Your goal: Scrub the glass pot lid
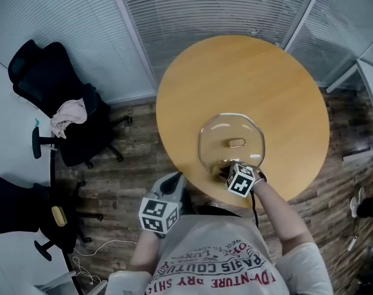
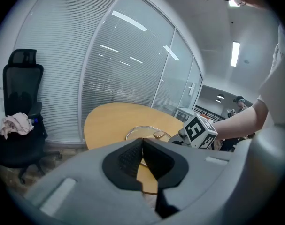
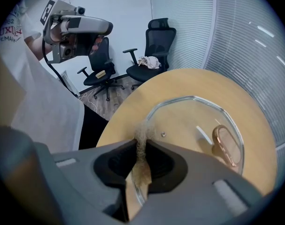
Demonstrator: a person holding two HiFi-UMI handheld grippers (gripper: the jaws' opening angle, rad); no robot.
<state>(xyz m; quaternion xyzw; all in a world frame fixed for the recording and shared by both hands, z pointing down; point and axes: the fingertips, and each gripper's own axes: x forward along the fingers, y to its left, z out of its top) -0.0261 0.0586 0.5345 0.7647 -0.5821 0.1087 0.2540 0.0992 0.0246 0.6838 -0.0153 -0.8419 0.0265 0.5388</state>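
right claw [image 3: 141,146] clamped on tan scouring pad [image 3: 141,134] at near rim of glass pot lid [image 1: 231,141] | lid flat on round bench [image 1: 284,78], extending far-side from that claw | left claw [image 2: 142,144] jaws together, empty, off bench near-left, farther from lid

Round wooden surface [image 1: 247,66], one item on it: glass pot lid [image 1: 231,141], lying flat, handle up, its near rim right at the right tongs [image 1: 223,172]. Left tongs [image 1: 176,182] are off the surface edge, with the lid ahead-right of them.
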